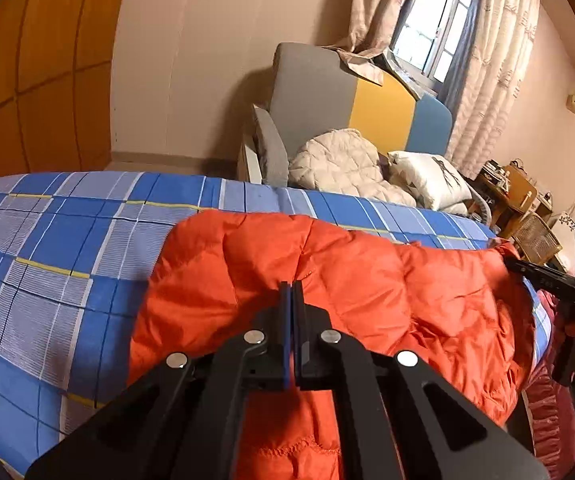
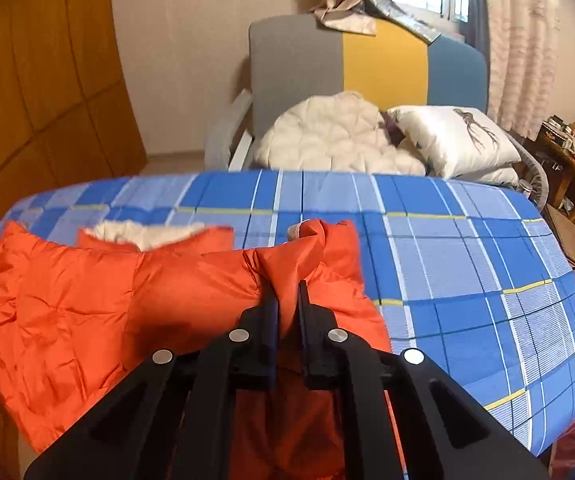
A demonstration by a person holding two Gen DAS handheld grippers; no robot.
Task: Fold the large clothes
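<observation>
Orange quilted puffy jacket (image 1: 327,264) pinched by both grippers.

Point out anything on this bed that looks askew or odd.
The orange puffer jacket lies rumpled on the plaid bedsheet, its cream-lined collar askew. Nothing looks damaged or spilled.

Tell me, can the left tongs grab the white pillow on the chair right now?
Probably not. The left tongs are shut on the orange jacket, and the pillow sits on the chair beyond the far edge of the bed.
</observation>
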